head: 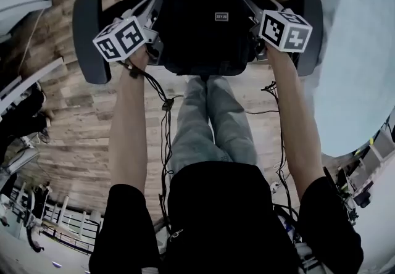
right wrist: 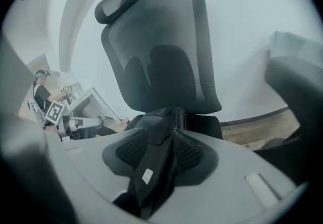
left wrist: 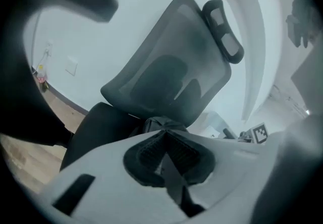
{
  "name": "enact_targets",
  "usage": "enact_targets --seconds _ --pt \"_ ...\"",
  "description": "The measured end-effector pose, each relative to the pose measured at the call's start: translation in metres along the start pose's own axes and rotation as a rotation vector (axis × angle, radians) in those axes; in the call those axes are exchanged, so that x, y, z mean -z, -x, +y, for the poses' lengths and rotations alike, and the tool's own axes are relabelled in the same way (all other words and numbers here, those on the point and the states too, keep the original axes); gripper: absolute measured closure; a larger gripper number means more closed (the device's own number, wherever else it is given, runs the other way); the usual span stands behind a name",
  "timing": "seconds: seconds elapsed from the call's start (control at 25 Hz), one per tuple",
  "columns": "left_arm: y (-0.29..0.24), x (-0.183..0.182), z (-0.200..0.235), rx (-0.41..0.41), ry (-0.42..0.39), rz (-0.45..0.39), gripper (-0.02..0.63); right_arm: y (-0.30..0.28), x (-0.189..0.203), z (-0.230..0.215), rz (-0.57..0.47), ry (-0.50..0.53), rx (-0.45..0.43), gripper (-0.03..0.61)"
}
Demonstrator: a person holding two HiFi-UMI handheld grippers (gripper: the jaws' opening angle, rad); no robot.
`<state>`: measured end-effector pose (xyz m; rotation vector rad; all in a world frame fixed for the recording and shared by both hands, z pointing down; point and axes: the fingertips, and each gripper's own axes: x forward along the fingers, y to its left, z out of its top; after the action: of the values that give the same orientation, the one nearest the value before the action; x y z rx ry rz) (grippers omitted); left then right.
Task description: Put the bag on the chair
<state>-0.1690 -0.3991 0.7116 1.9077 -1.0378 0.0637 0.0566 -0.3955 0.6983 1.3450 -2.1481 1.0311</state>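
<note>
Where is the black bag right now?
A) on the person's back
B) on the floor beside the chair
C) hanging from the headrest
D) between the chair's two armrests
D: the head view shows the bag between the armrests of the chair.

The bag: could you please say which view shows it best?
The head view: it shows nearly the whole bag on the chair. The left gripper view shows only a pinched strap, the right gripper view only a fold between its jaws.

Black bag (head: 200,26) upright over seat of black mesh-backed chair (head: 86,35), between armrests.
</note>
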Motion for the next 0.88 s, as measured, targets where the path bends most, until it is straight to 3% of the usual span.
enact_targets --seconds 0.12,0.28,0.44,0.68,0.88 --pt "0.026 -0.009 -0.041 0.073 -0.027 -0.063 0.612 0.036 -0.016 0.018 -0.083 -0.044 -0.038 0.464" --pt "0.066 -0.014 -0.107 0.107 -0.1 -0.111 0.611 0.092 -0.033 0.046 -0.188 -0.062 -0.071 0.569" --pt "0.116 -0.026 -0.179 0.15 -0.135 -0.206 0.611 0.151 -0.049 0.09 -0.259 -0.037 -0.142 0.569" --pt "0.161 -0.056 -0.253 0.009 -0.298 -0.316 0.611 0.241 -0.099 0.125 -0.419 0.05 -0.149 0.568" --pt "0.189 -0.083 -0.31 -0.104 -0.45 -0.421 0.611 0.307 -0.141 0.151 -0.553 0.2 -0.174 0.568"
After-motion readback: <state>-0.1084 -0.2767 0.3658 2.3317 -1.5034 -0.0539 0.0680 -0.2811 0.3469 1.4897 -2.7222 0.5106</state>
